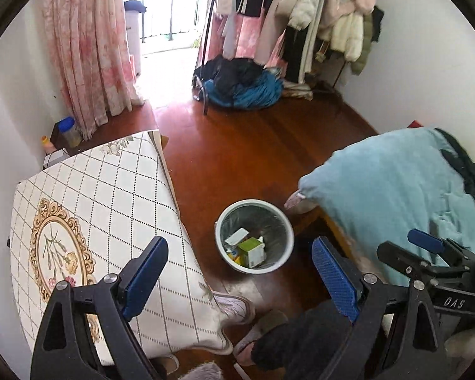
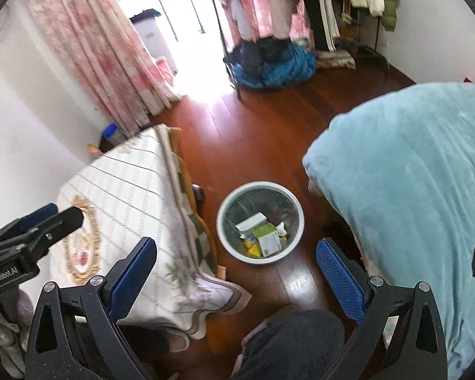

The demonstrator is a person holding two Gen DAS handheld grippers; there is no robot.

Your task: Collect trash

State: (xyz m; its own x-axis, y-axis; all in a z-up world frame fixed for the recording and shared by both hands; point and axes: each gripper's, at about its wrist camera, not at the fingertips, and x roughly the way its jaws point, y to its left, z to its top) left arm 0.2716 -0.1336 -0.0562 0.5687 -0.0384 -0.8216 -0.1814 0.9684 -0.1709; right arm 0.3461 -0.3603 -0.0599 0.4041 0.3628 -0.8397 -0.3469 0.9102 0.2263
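Trash in one round bin: two cartons; left gripper and right gripper both gape empty.

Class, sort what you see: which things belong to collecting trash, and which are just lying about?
Job:
round white waste bin
green-and-white carton in it
flat white card in it

Lying about:
light blue blanket
diamond-patterned white tablecloth
pink floral curtain

Bedroom corner with wooden floor

A table under a white diamond-patterned cloth stands left; a light blue blanket covers the bed at right. Pink floral curtains hang beside a bright doorway. Coats crowd a clothes rack, with a blue and dark bundle heaped beneath it.
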